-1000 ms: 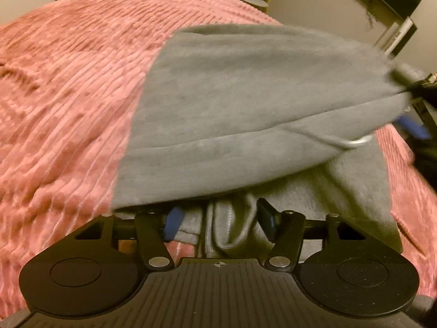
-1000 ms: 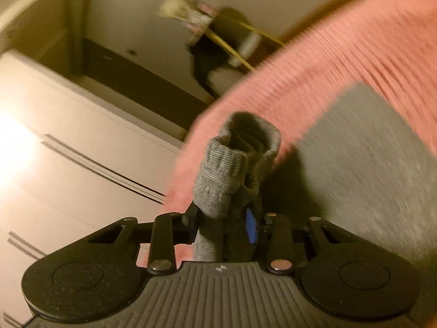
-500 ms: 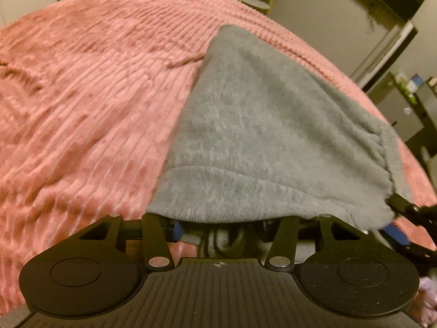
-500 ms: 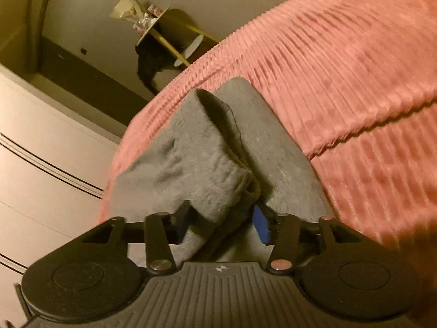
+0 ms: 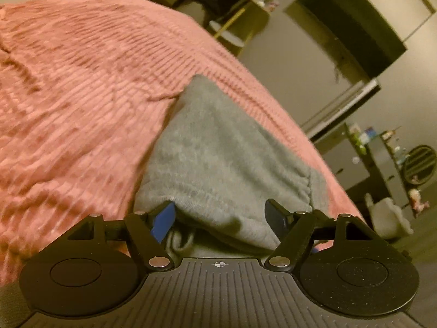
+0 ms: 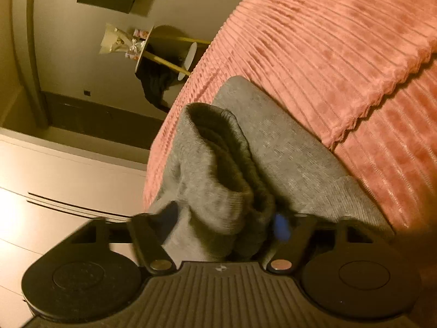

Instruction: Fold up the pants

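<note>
The grey sweatpants lie folded on the pink ribbed bedspread near the bed's edge. The left hand-held gripper has just been opening; its jaws stand spread, with the folded hem between them but not pinched. The right hand-held gripper has just been closing around the bunched ribbed cuff; blur hides whether its pads press the cloth.

Dim, warm yellow light; fisheye bending at edges; slight motion blur; left-side glare in right view
</note>
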